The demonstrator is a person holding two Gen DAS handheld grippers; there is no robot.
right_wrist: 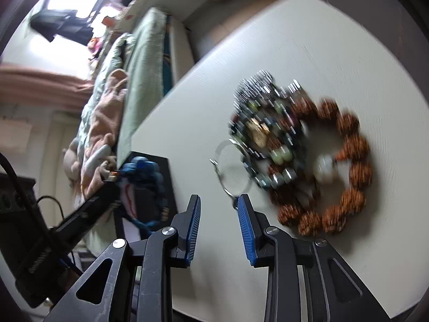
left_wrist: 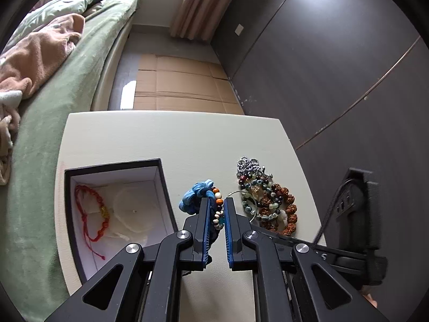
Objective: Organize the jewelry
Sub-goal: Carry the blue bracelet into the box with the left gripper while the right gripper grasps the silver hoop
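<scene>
Left wrist view: the left gripper (left_wrist: 215,206) jaws pinch a blue cord bracelet (left_wrist: 199,196) between the box (left_wrist: 166,185) and jewelry pile (left_wrist: 265,201) on the table (left_wrist: 174,136)

Right wrist view: right gripper (right_wrist: 219,204) jaws spread beside the blurred pile

The left gripper (left_wrist: 216,209) had two matte black fingers lined with ribbed blue pads (left_wrist: 228,230); black linkage arms with triangular cutouts fanned back from them, each pivot capped by a round silver screw (left_wrist: 183,233); faint white lettering marked one arm. The right gripper (right_wrist: 218,201) was of the same build, with black fingers, ribbed blue pads (right_wrist: 246,225) and silver screws (right_wrist: 271,230); seen from the left camera, its boxy black body carried a braided black cable (left_wrist: 328,209); a sliver of skin showed at the lower edge.
</scene>
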